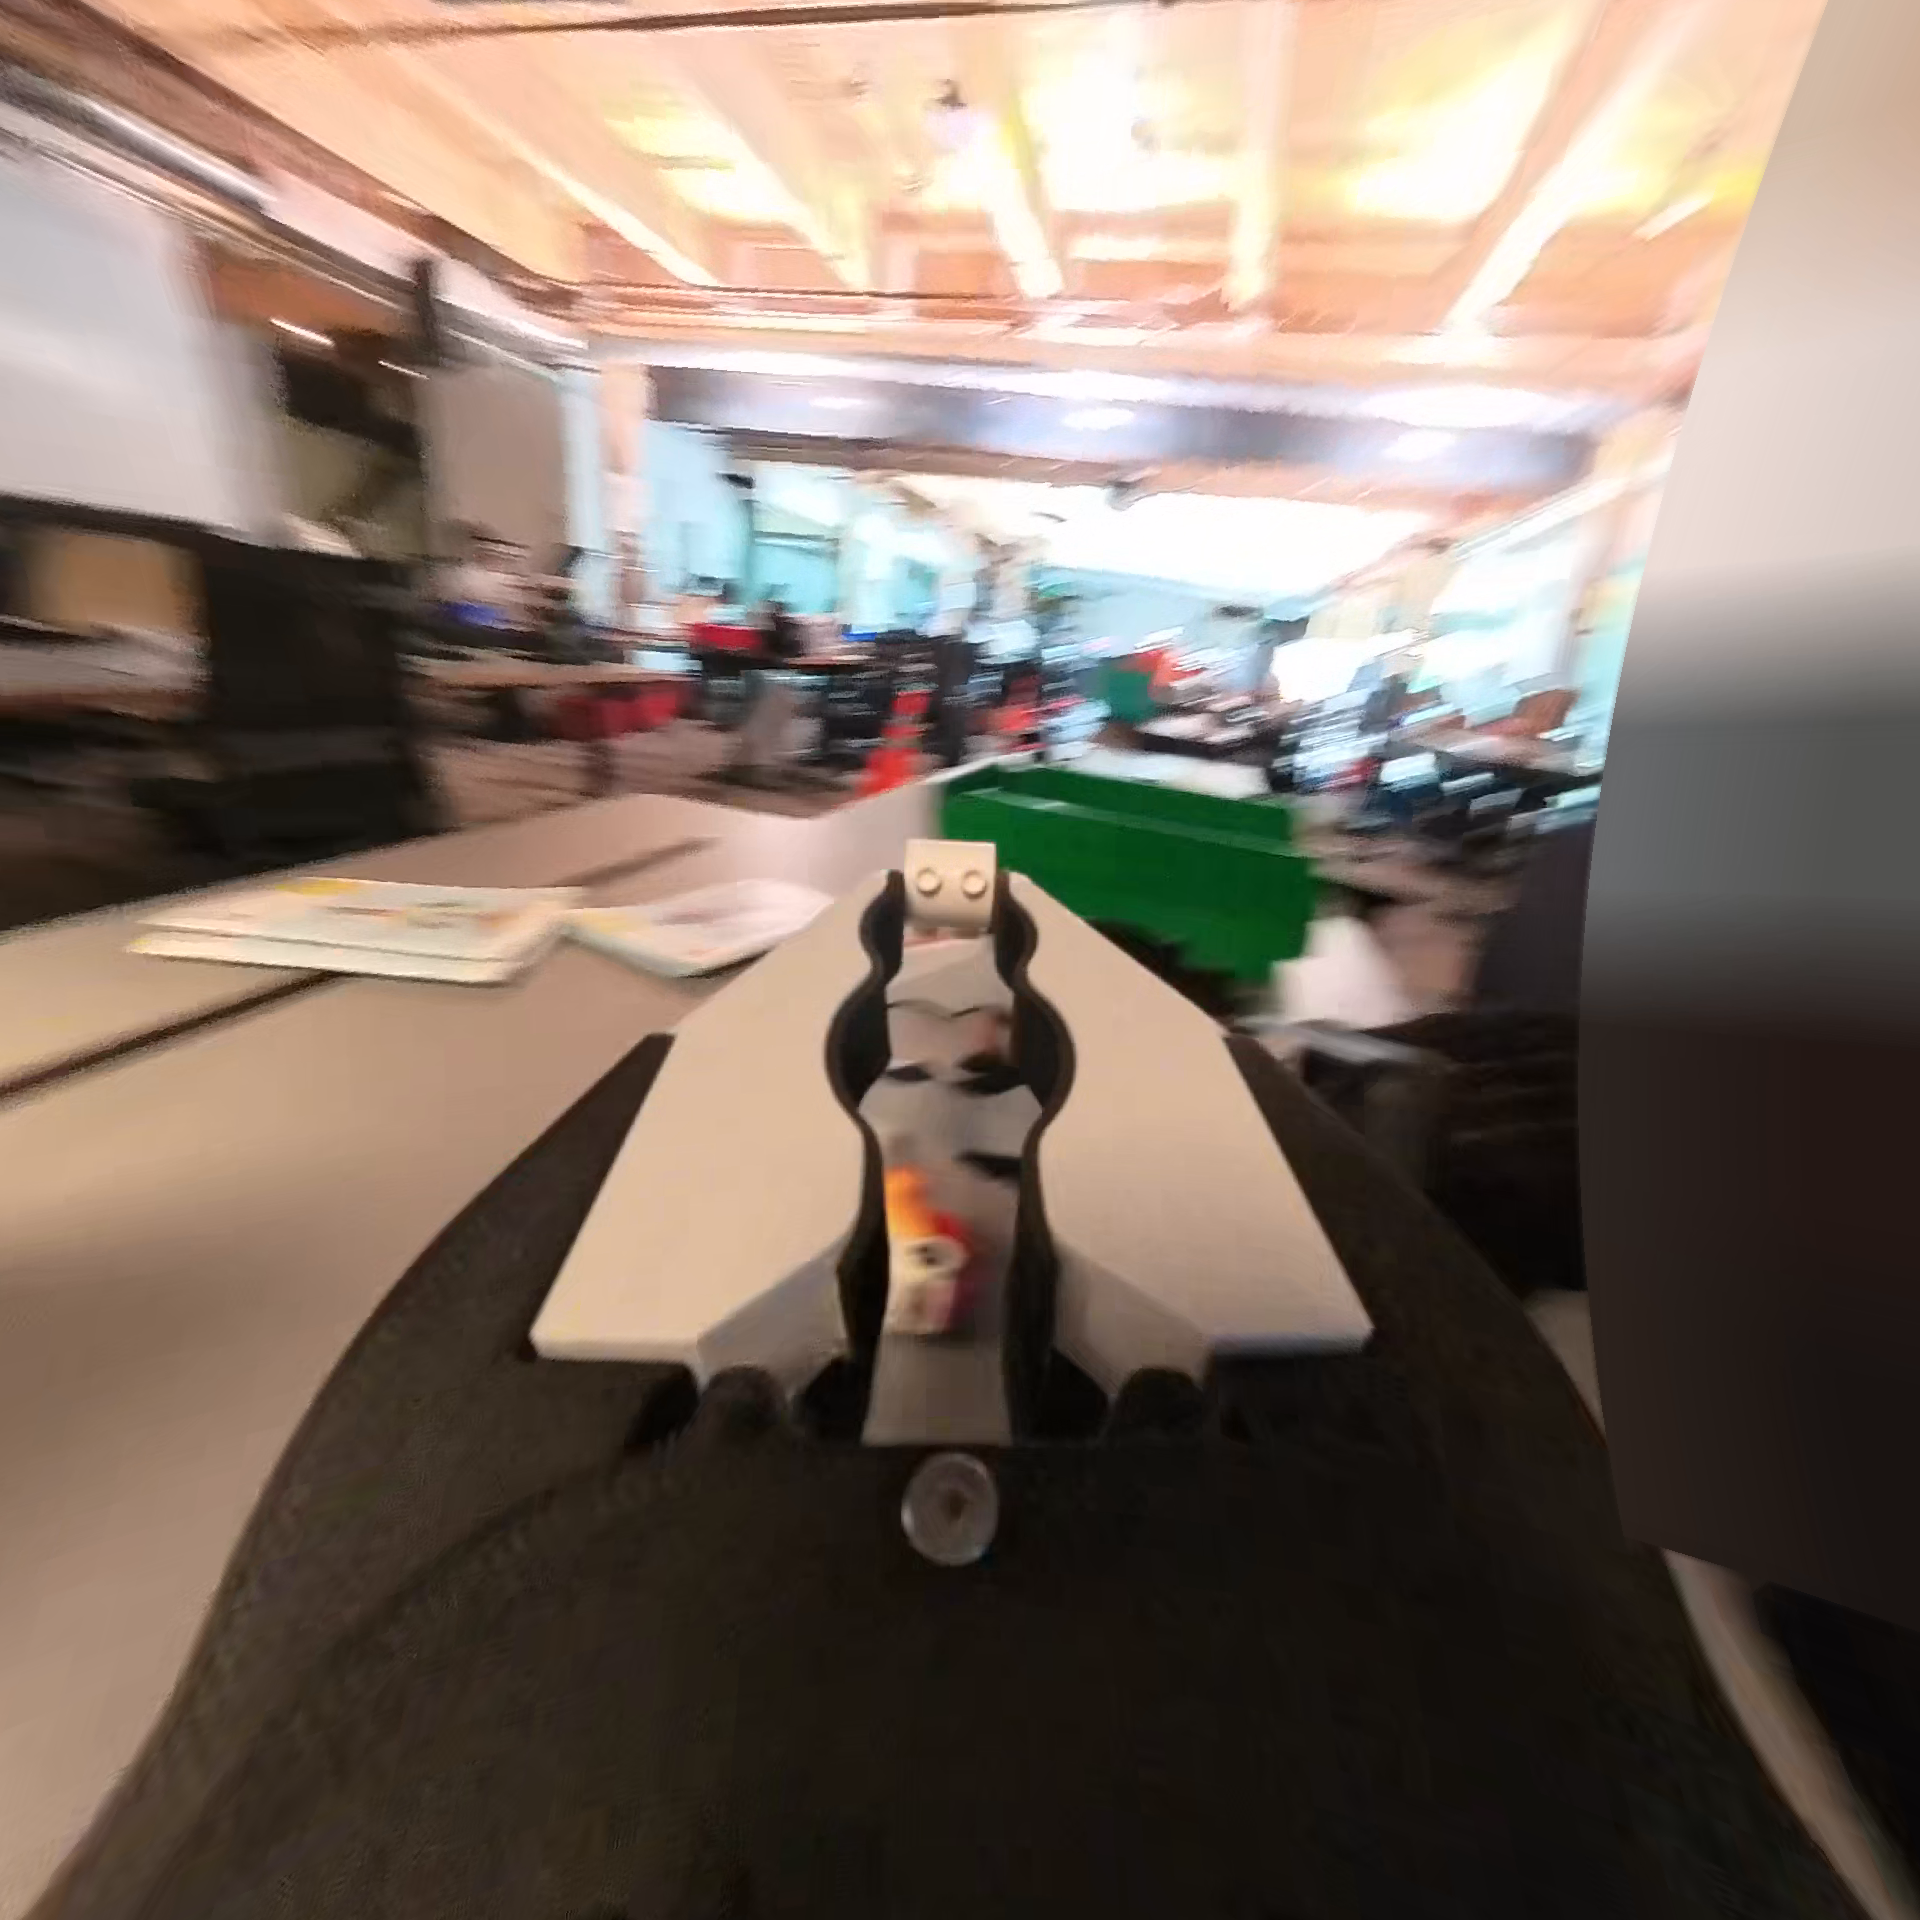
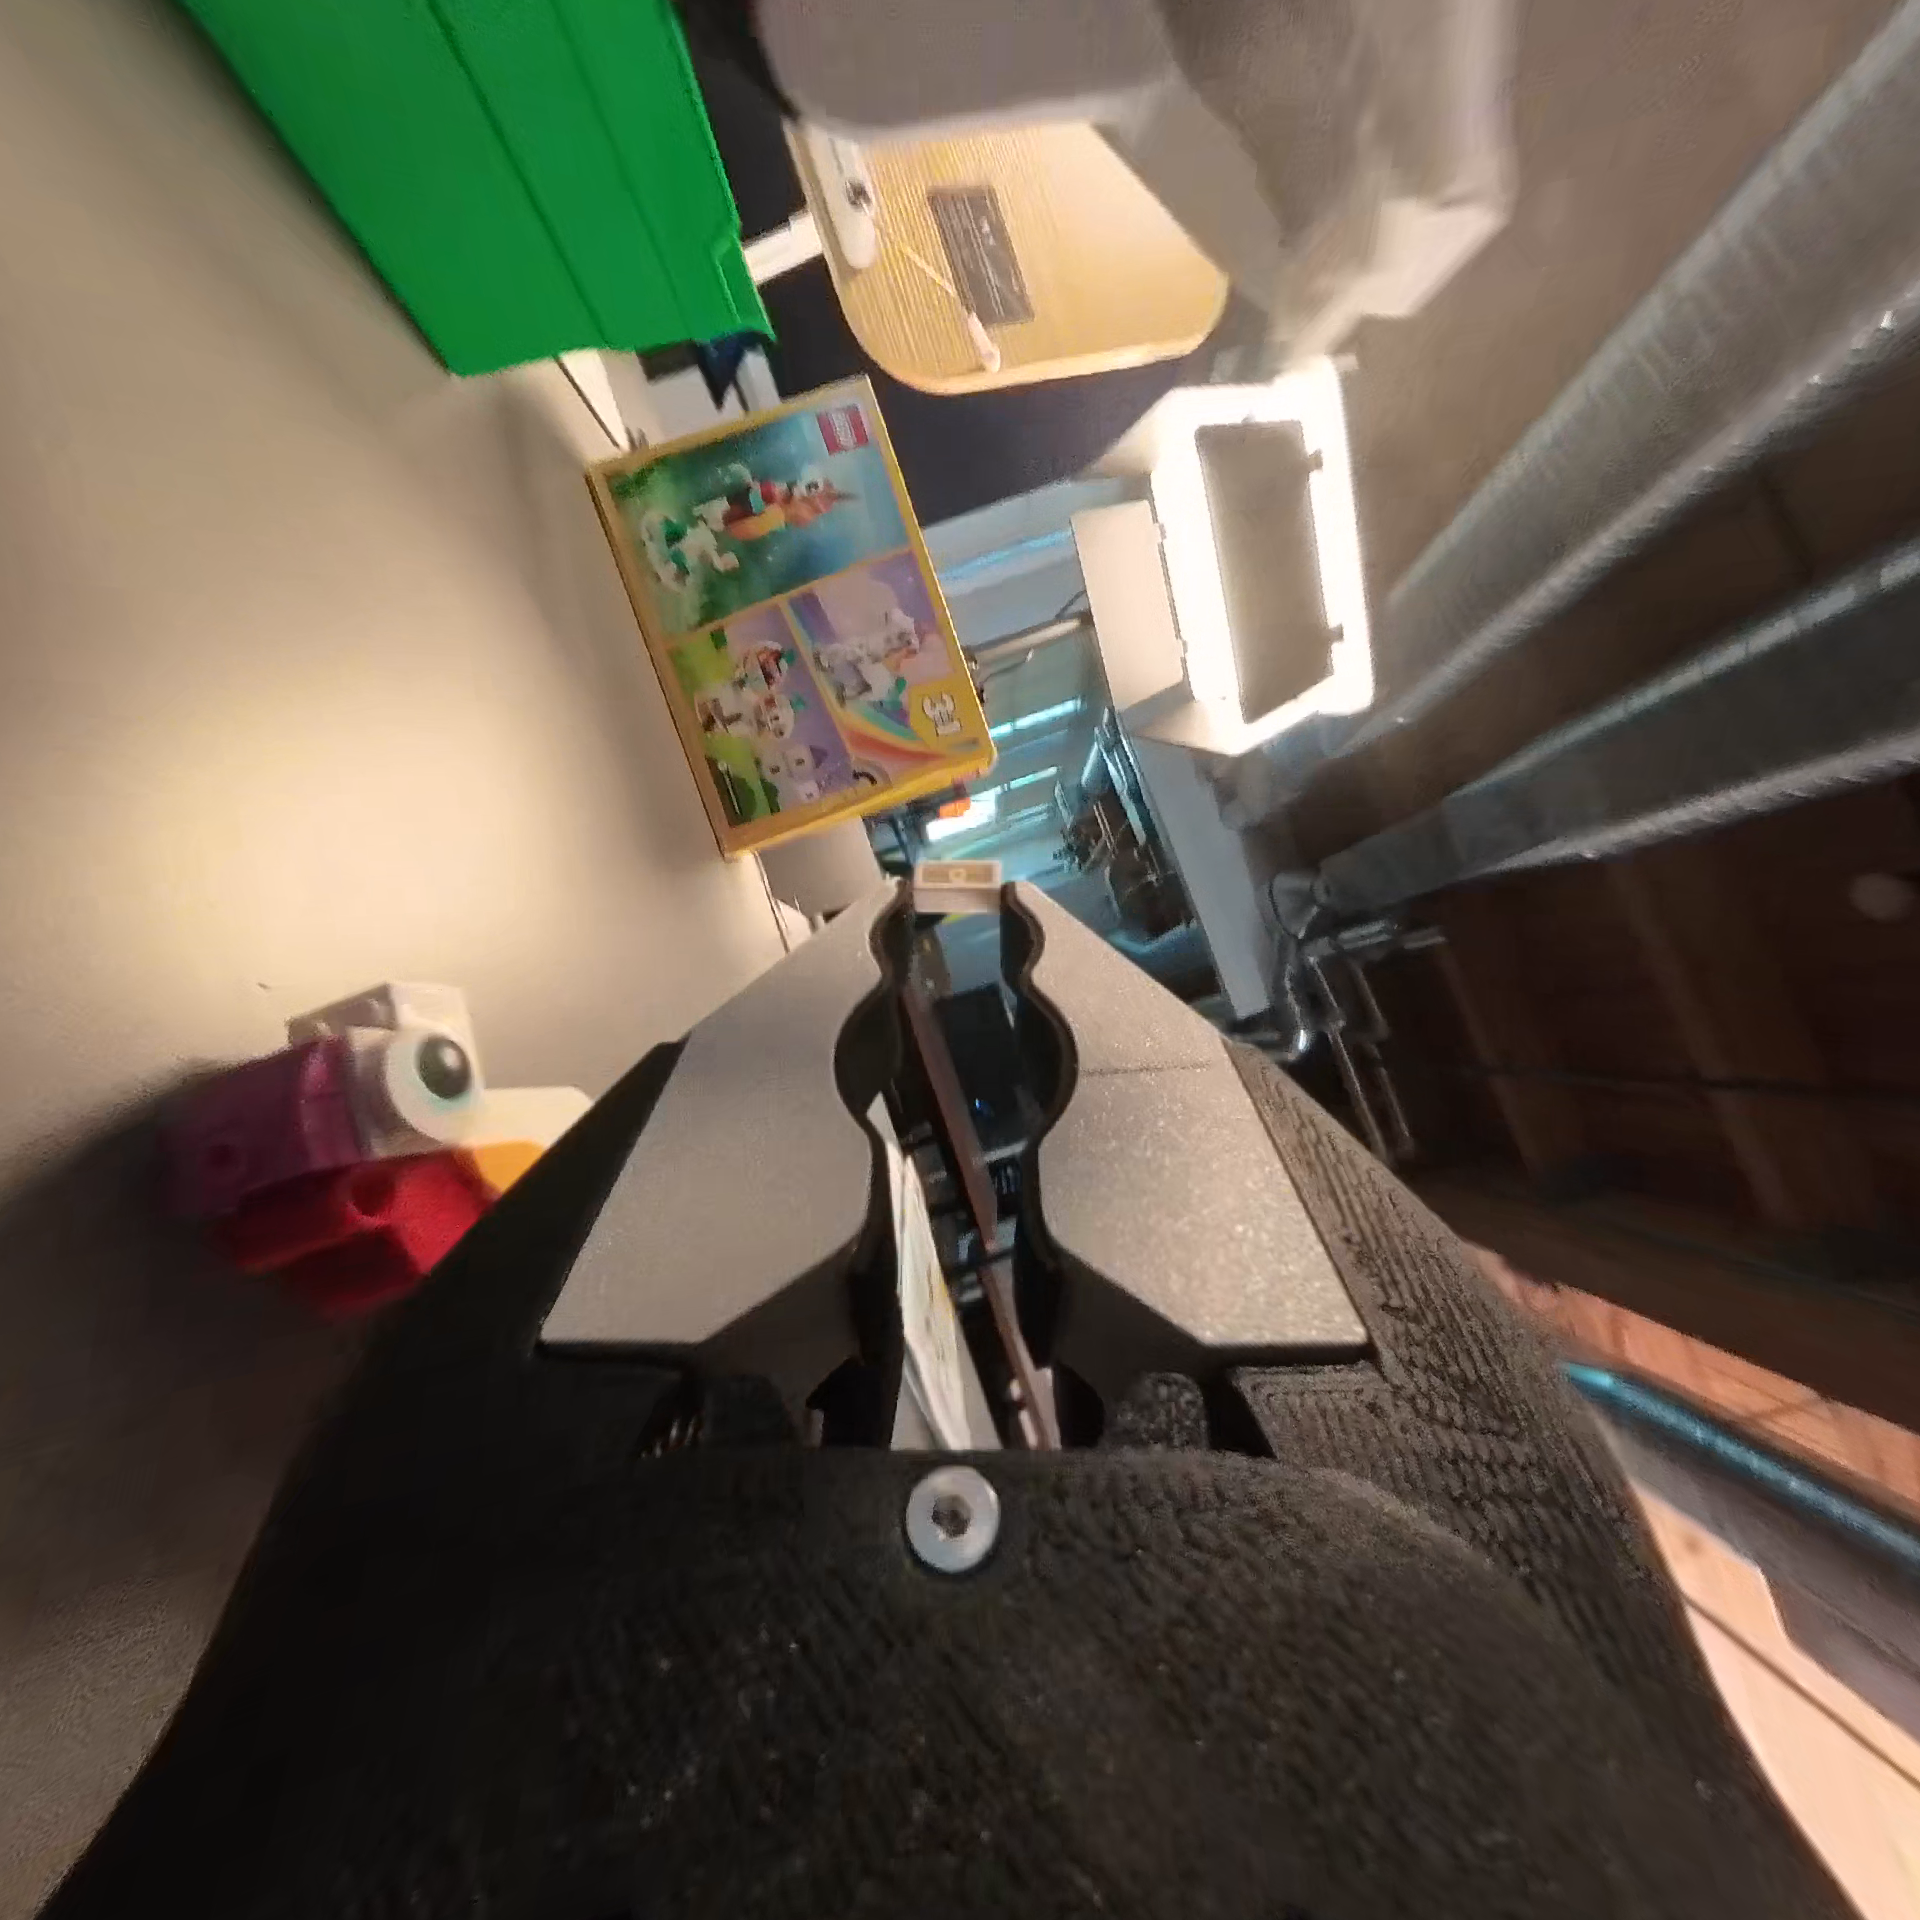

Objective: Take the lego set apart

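Grippers first: left gripper [image 1: 948,894] pinching a small white two-stud piece [image 1: 948,881] at its tips, right gripper [image 2: 958,891] clamped on a thin white plate [image 2: 958,875] — both lifted off the tabletop [image 2: 260,675]. Probably mid-disassembly, pieces just separated; next, likely setting each down, then returning to the remaining lego model [image 2: 353,1153] — purple, red, white, with an eye — close beside the right gripper. Farther along, set box [image 2: 790,623] near the far edge, green bin [image 2: 499,177] beyond. Bare surface between for placing.

A small white two-stud piece [image 1: 948,891] and a flat white plate [image 2: 957,885] sit pinched between jaws.
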### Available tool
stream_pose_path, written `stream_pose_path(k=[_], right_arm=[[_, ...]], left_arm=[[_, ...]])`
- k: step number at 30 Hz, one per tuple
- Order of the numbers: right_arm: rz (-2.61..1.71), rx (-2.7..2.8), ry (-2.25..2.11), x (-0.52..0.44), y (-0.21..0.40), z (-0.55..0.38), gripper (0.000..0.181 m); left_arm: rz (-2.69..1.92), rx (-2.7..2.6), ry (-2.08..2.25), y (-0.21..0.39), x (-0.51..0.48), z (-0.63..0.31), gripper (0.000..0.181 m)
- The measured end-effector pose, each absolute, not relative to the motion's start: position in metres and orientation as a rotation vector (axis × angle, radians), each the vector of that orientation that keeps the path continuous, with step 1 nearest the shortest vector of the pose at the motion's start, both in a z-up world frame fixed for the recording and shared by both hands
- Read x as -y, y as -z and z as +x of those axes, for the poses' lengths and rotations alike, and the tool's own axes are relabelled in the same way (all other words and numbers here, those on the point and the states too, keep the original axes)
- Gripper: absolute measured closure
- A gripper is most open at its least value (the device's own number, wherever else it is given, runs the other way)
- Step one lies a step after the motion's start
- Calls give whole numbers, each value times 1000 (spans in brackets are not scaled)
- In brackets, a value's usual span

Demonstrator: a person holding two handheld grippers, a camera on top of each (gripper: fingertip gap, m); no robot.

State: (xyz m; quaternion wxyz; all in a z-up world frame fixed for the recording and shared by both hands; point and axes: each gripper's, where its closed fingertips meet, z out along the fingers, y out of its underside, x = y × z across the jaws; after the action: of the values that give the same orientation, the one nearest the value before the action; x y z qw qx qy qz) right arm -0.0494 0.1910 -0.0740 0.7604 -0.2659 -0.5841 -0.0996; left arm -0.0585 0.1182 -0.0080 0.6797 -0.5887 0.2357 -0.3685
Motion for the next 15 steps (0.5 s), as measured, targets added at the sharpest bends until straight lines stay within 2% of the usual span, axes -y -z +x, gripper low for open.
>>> stream_pose_path(k=[4, 12, 15], right_arm=[[-761, 1144, 163, -222, 64, -23, 167], [-975, 947, 154, -283, 56, 42, 167], [-1049, 903, 93, -293, 60, 49, 167]], left_arm=[[-1338, -381, 393, 24, -145, -92, 165], [-1422, -380, -88, 52, -173, -130, 165], [-1398, -427, -145, 57, -177, -126, 165]])
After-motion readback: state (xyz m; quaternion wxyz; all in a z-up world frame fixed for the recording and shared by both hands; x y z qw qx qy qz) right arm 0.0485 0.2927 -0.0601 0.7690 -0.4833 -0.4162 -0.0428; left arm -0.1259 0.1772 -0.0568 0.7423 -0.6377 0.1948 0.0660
